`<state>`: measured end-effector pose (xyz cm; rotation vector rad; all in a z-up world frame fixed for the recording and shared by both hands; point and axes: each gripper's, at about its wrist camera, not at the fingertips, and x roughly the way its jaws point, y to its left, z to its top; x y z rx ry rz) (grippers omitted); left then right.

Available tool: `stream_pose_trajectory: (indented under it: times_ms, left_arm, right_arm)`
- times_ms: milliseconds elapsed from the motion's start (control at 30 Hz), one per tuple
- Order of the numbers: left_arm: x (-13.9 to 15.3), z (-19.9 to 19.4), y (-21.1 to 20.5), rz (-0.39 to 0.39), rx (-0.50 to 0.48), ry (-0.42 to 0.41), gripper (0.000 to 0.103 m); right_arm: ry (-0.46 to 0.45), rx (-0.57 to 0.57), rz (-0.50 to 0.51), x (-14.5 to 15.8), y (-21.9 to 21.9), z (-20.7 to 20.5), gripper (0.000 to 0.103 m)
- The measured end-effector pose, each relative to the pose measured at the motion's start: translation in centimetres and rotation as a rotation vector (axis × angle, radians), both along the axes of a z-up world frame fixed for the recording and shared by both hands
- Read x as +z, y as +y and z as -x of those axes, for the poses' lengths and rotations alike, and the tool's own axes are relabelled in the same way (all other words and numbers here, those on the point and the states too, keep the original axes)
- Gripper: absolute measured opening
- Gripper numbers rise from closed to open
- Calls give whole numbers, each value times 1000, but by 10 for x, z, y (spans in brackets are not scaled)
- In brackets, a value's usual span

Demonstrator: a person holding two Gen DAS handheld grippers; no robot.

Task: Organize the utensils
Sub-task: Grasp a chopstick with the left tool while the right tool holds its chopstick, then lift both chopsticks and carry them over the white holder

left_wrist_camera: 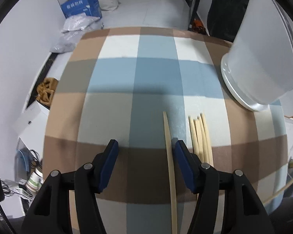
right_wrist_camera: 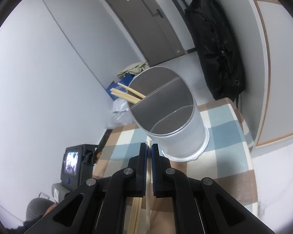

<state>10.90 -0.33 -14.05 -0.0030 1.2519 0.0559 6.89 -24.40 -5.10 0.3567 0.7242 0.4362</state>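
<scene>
We hold the right gripper [right_wrist_camera: 148, 146] clamped on a single chopstick [right_wrist_camera: 148, 167], its tip protruding slightly beyond the blue pads. The gripper is raised above the table [right_wrist_camera: 220, 128] and pitched upward, just near of the utensil holder [right_wrist_camera: 177, 132]. We judge this pose to be a carry toward the holder's opening, so that the chopstick can be dropped in endwise.

The utensil holder is a grey cylinder on a white base, divided into compartments. It stands at the far right of the checked tablecloth. Three chopsticks in the holder [right_wrist_camera: 127, 94] already lean out of its left compartment; the other compartments appear vacant. We judge that the held chopstick belongs in the same left compartment.

The left gripper [left_wrist_camera: 146, 146] is open, fingers wide apart, held low over the near part of the table and pointing toward the far edge. A loose chopstick [left_wrist_camera: 171, 165] lies on the cloth between its fingers, close to the right finger [left_wrist_camera: 182, 162]. Whether they touch cannot be determined. A bundle of chopsticks [left_wrist_camera: 201, 138] lies just right of that finger. We judge the left gripper to be staged for the next pickup.
</scene>
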Motion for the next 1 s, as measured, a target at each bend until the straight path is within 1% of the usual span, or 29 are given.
stream_pose_trajectory:
  times_ms: [100, 167, 200, 233, 267, 333, 400, 433, 533, 600, 700, 900, 1000]
  left_arm:
    - [-1, -7, -8, -54, -34, -3, 55]
    - [-2, -11, -9, -45, -46, 4, 48]
    - [-2, -15, -9, -22, -51, 14, 36]
    - [1, -9, -9, 3, -56, 21, 22]
    - [1, -8, -10, 20, -64, 28, 16]
    - [0, -10, -15, 12, -91, 24, 2]
    - [1, -13, -19, 3, -98, 18, 1]
    - [0, -14, -17, 15, -95, 18, 1]
    - [0, -17, -4, 95, -52, 16, 1]
    - [4, -17, 0, 116, -29, -9, 1]
    - [19, -10, -2, 147, -22, -72, 1]
    - [66, 16, -5, 227, -41, -275, 1]
    - [86, 34, -5, 256, -52, -356, 1]
  right_arm:
    - [7, 4, -9, 0, -1, -2, 3]
    - [9, 8, -6, 0, 0, -6, 3]
    - [11, 9, -5, 0, -1, -6, 3]
    - [15, 11, -5, -1, -1, -8, 3]
    - [18, 12, -8, -1, -2, -10, 3]
    - [27, 14, -13, -2, -4, -14, 3]
    - [33, 13, -12, -3, -6, -17, 3]
    - [37, 12, -13, -3, -6, -18, 3]
    - [48, 10, -23, -4, -8, -21, 3]
    - [46, 10, -22, -4, -9, -20, 3]
    - [40, 11, -18, -3, -7, -20, 3]
    - [10, 25, 8, 1, 2, -10, 3]
    - [-37, 40, 41, 8, 9, 2, 3]
